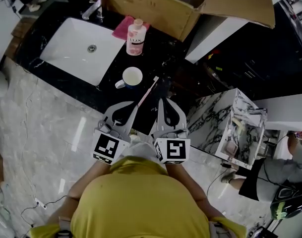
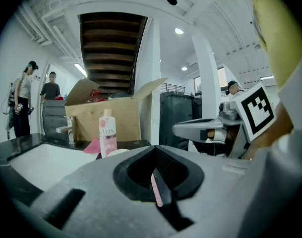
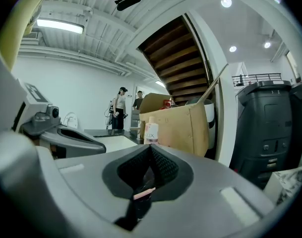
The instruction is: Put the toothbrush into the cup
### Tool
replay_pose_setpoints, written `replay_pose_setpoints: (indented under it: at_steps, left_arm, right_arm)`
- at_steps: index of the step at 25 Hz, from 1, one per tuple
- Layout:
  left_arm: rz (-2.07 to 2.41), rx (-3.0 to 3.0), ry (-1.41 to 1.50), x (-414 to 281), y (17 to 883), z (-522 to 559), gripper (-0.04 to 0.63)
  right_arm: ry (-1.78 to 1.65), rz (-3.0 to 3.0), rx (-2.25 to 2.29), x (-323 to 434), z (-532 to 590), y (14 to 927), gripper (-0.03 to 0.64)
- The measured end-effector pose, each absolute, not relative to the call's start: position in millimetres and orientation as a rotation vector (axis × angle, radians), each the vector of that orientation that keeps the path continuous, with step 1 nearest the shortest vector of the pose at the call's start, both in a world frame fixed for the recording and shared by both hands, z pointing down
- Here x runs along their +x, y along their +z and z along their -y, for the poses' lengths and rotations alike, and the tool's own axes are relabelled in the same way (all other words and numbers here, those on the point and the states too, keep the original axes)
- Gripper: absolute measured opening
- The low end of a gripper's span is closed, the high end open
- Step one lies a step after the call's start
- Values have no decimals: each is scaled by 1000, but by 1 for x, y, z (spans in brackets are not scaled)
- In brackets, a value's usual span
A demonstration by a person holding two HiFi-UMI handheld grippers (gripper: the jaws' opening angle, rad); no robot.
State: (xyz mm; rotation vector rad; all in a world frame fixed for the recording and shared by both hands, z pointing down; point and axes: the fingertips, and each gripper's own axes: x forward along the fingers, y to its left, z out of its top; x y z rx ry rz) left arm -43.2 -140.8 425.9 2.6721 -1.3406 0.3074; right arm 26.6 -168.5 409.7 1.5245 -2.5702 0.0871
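My left tool (image 1: 138, 104) is clamped on the pink toothbrush (image 1: 148, 90) — my right tool (image 1: 161, 99) seems to pinch it too. The shaft points ahead, just right of the cup (image 1: 132, 77) — which is nearer my left.

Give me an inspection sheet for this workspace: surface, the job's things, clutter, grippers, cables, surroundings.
Surface: black counter with a white sink set in it.
Job's things: pink toothbrush outside the cup; the cup stands upright beside the sink.
Clutter: pink bottle, pink cloth, open cardboard box behind them.
Grippers: left gripper shut on the toothbrush; right gripper shut, with a small pink bit low between its jaws, unclear what it is.
Cables: thin cable on the floor.
Surroundings: marble floor, marble-patterned cabinet, another person nearby.
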Motion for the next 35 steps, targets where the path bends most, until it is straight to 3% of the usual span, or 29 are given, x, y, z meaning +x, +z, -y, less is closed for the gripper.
replay_pose_setpoints:
  at_steps: [9,20,30,35]
  left_arm:
    - [1223,2523,488,-31,495,181,6]
    - [968,2329,747,-6,561,190,115]
    - [913,2326,920,5,579,200,120]
    - [856,2357,1002,6,587,194,80]
  right_arm:
    - [189,2527,1500,37,210,447,8]
    - [285,2456,1582,52,224,461,8]
    - [391,2373,1587,63,235,483,8]
    - [397,2377,1605,64,239,484,8]
